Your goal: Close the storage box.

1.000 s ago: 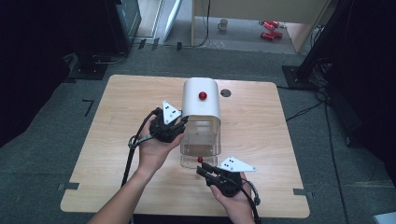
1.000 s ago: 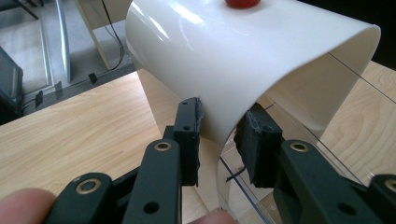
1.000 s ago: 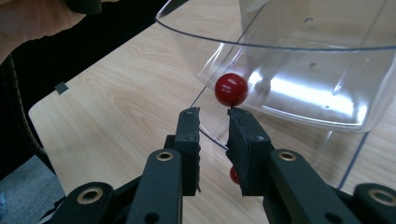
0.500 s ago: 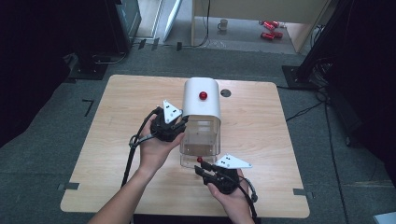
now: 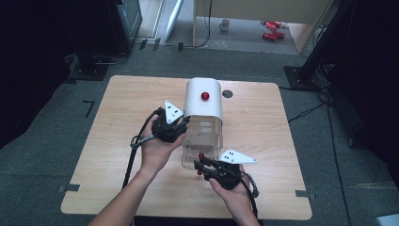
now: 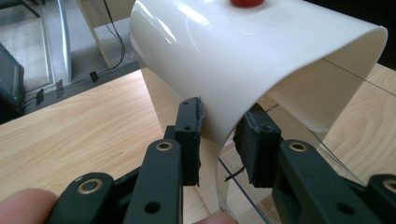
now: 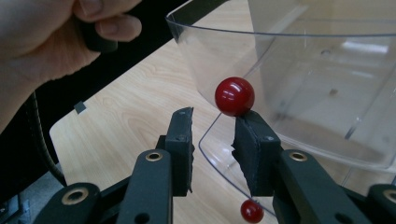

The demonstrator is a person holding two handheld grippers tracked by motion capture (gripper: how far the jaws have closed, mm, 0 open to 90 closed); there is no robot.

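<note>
Two handheld grippers work a clear plastic box with a white curved lid at the centre of the high view.

The left gripper [image 6: 219,140] is clamped on the white curved plastic lid [image 5: 203,100]; the right gripper [image 7: 212,140], lower centre, has just let go of the small red ball knob [image 7: 234,96] on the clear plastic drawer front [image 7: 224,154], jaws slightly apart.

Box [image 5: 203,141] sits at table [image 5: 117,117] centre, lid [image 5: 203,99] on its 12 o'clock half, left gripper [image 5: 181,123] touching at 9 o'clock, right gripper [image 5: 201,165] with knob [image 5: 201,156] at 6 o'clock.
</note>
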